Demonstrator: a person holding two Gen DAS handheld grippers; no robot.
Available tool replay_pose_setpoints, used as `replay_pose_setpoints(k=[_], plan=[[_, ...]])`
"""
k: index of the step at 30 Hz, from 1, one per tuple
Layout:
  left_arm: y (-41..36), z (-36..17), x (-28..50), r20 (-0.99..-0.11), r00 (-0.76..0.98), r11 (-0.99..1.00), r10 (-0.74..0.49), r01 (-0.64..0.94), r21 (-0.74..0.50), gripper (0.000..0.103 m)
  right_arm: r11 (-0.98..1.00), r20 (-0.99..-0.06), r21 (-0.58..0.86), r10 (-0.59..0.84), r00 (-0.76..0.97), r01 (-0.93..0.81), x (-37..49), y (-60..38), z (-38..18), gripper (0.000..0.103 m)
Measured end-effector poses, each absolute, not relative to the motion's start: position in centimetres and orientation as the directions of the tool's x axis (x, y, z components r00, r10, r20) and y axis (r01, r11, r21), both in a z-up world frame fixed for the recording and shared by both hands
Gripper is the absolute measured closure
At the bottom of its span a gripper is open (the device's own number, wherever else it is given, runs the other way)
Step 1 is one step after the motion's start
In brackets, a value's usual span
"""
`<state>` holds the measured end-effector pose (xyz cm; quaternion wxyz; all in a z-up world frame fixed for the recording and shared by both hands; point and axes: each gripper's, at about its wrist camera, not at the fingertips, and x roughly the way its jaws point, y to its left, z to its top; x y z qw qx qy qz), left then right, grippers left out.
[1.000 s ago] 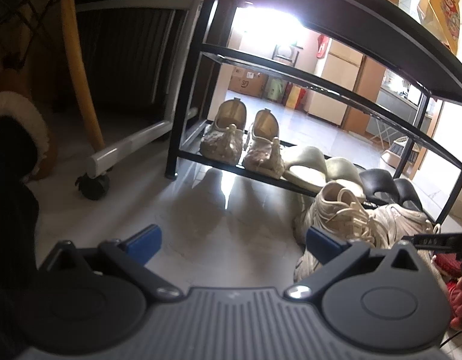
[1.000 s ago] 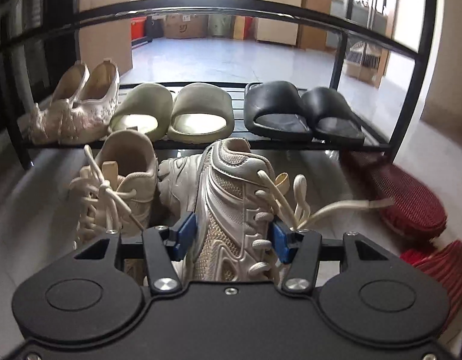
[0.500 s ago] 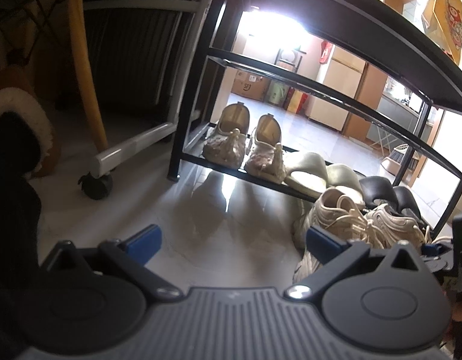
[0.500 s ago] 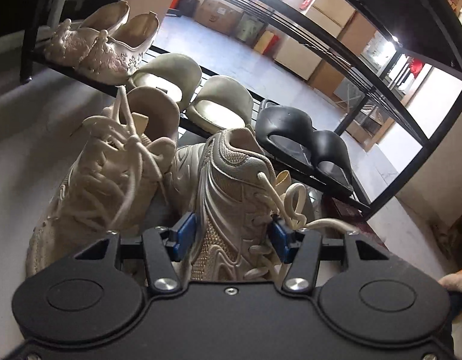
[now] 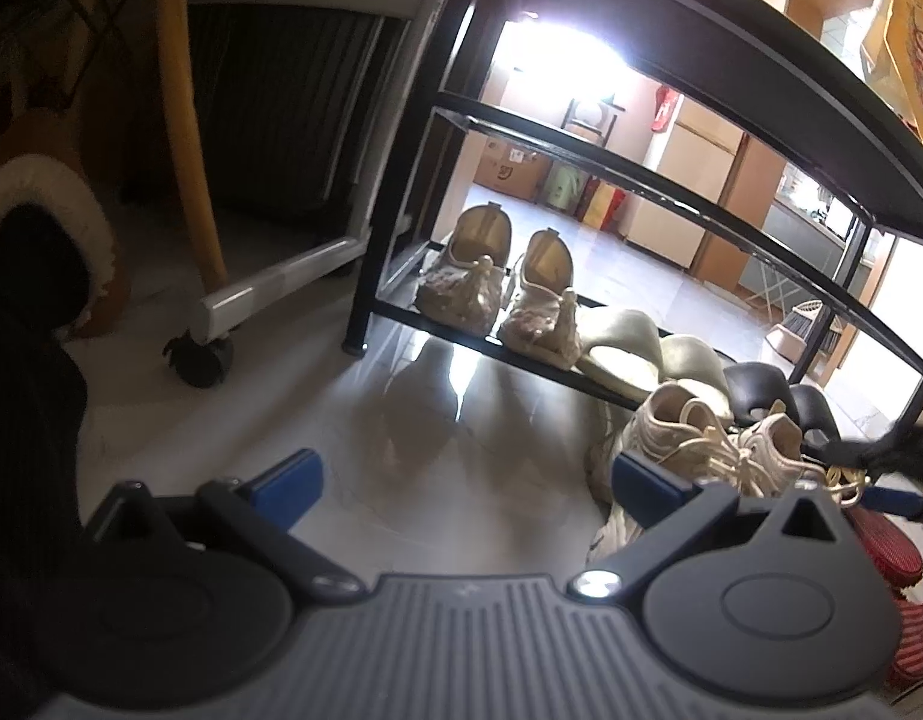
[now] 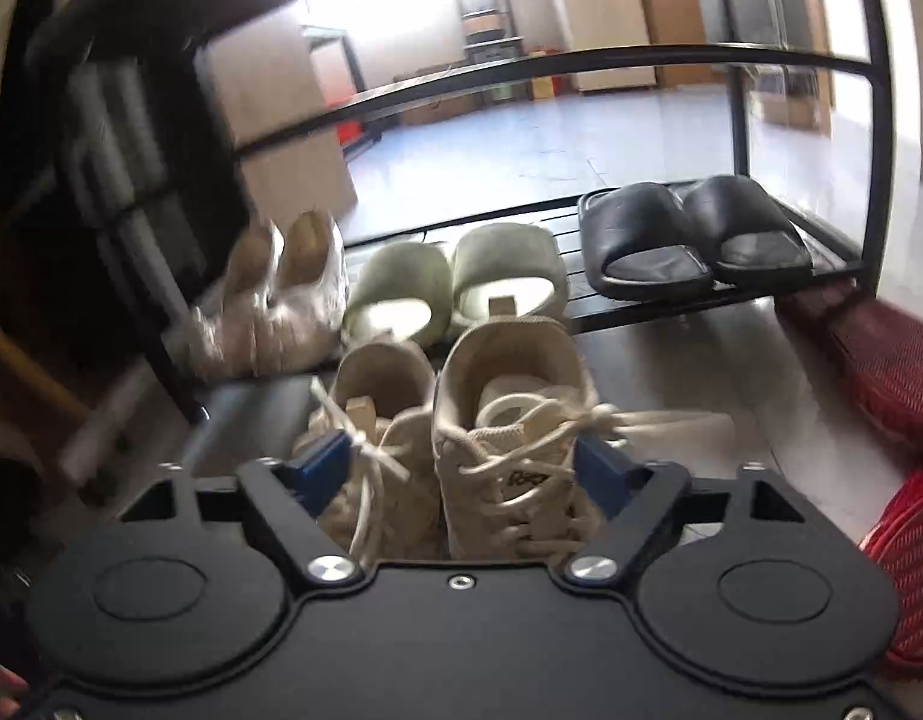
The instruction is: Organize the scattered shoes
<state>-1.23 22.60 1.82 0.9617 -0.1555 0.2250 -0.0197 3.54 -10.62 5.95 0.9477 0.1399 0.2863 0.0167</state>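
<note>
**Cream sneakers paired on the floor before the black shoe rack**

Two cream lace-up sneakers (image 6: 461, 432) stand side by side on the pale tiled floor (image 5: 281, 408), heels toward the black metal shoe rack (image 6: 869, 180), in the lower middle of the right wrist view. On the rack's lowest shelf sit three pairs, six shoes in all: two beige embroidered flats (image 6: 269, 306) at the left, two pale green foam slides (image 6: 455, 282) in the middle, two black rubber slides (image 6: 695, 234) at the right. Two red knit shoes (image 6: 887, 360) lie on the floor along the right edge of the frame, one near the rack's foot and one lower, by the gripper's body.

The right gripper (image 6: 461, 468) has just been opening its jaws and they now stand wide, the blue pads (image 6: 320, 462) outside the two sneakers, which both lie between them. The left pad is close by the left sneaker's laces; whether it touches them cannot be told. No pad presses on a shoe.

The left gripper (image 5: 461, 480) hangs over bare floor in the lower part of its own view, jaws wide apart and nothing between them. In that view the sneakers appear at the lower right, in front of the rack, with the right gripper's dark tip just beside them.
</note>
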Motion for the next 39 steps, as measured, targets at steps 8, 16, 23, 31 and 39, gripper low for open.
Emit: replay_pose_setpoints(k=[8,16,23,31,39], plan=[[22.3,1.7,-1.4,-0.431,0.896,0.958,-0.104,-0.026,-0.287,0.001,0.958,-0.648,0.275,0.121,0.752,0.082,5.8,-13.0,2.4,0.008],[22.5,1.4,-1.0,-0.449,0.889,0.958,-0.091,-0.045,-0.283,0.001,0.970,-0.676,0.225,0.090,0.731,0.089,7.5,-10.9,0.5,0.023],[22.4,1.3,-0.9,-0.451,0.887,0.958,-0.099,-0.038,-0.285,0.001,0.984,-0.671,0.045,-0.096,0.736,0.170,7.1,-10.0,1.0,0.035],[22.3,1.4,-1.0,-0.442,0.891,0.958,-0.103,-0.030,-0.284,0.001,0.983,-0.665,0.037,-0.111,0.739,0.182,7.9,-7.6,0.5,0.036],[22.7,1.4,-1.1,-0.447,0.890,0.949,-0.095,-0.055,-0.312,0.001,0.980,-0.670,0.079,-0.082,0.737,0.181,8.6,-7.8,0.5,0.034]])
